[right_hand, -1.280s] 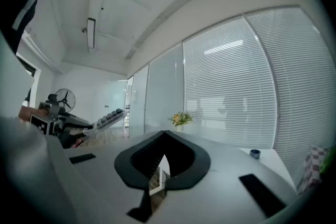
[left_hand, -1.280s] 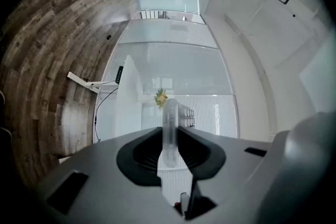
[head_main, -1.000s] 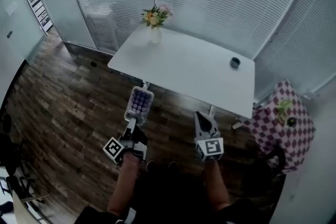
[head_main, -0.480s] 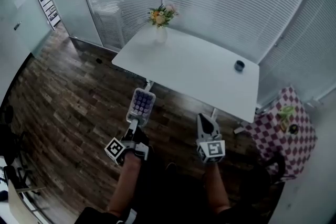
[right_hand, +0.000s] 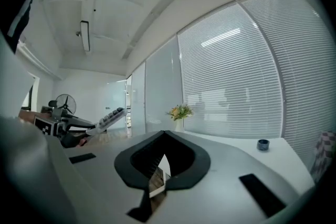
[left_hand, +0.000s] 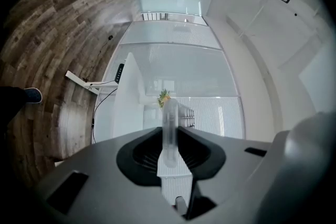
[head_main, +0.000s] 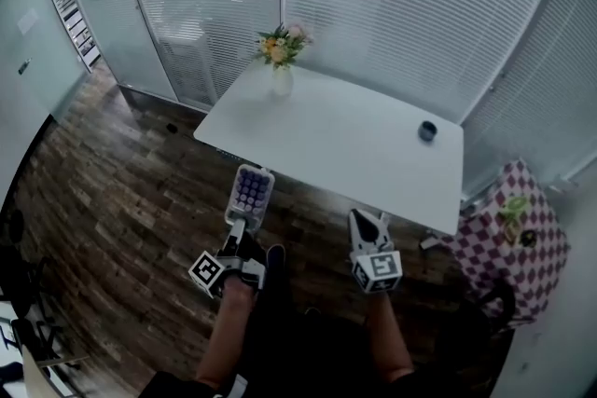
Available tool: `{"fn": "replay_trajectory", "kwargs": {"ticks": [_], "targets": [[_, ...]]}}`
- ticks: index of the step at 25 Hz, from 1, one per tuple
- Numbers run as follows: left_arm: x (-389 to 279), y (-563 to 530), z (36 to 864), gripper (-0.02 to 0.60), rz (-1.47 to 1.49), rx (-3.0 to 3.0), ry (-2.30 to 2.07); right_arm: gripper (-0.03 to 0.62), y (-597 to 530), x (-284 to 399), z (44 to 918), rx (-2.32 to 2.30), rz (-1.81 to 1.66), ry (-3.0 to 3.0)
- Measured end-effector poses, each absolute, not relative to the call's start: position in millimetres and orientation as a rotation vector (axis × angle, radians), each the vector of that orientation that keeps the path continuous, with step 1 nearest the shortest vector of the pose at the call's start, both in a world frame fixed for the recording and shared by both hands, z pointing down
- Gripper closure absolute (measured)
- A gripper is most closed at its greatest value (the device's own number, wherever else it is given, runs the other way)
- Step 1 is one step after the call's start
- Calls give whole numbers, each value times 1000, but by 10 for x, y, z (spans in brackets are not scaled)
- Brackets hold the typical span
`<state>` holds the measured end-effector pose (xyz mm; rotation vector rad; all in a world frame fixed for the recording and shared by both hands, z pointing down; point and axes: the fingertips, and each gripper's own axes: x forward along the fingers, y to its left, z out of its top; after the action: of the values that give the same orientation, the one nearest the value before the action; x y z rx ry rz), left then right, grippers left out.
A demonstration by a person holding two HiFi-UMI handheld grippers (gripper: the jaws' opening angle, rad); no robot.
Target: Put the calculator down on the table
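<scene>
White table (head_main: 354, 144) stands against walls of closed blinds (head_main: 392, 5), with its near long edge facing the person. Its top is mostly bare. A vase of flowers (head_main: 281, 61) sits at the far left corner. A small dark pot (head_main: 427, 131) sits close to the right edge, well apart from the vase. The broad middle and the whole near edge are unoccupied.

The calculator (head_main: 250, 194) is not on the table. It is held off the dark wood floor (head_main: 121, 200), key side up, with its far end just short of the table's near edge, towards the left corner. The left gripper (head_main: 239, 224) clamps the calculator's near end. In the left gripper view the calculator (left_hand: 169, 128) shows edge-on between the two jaws, which press on both its faces at a moderate spread.

The right gripper (head_main: 366, 221) hovers beside it, also short of the near edge and apart from the table. Its jaws are drawn together to a narrow slit with nothing between them.

A purple-and-white checked seat (head_main: 508, 238) stands off the table's right end, near the corner. The floor to the left of the table is open.
</scene>
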<state>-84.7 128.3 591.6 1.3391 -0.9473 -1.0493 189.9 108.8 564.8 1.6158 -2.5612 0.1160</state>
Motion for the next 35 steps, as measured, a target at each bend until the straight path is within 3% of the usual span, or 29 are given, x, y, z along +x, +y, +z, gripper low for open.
{"fn": "replay_trajectory", "kwargs": {"ticks": [23, 35], "targets": [[-893, -232, 5985, 495, -1012, 1332, -928, 589, -342, 1766, 5508, 1618, 135, -2537], [-1163, -1134, 6006, 495, -948, 1349, -908, 588, -1048, 1338, 5451, 1608, 71, -2530]]}}
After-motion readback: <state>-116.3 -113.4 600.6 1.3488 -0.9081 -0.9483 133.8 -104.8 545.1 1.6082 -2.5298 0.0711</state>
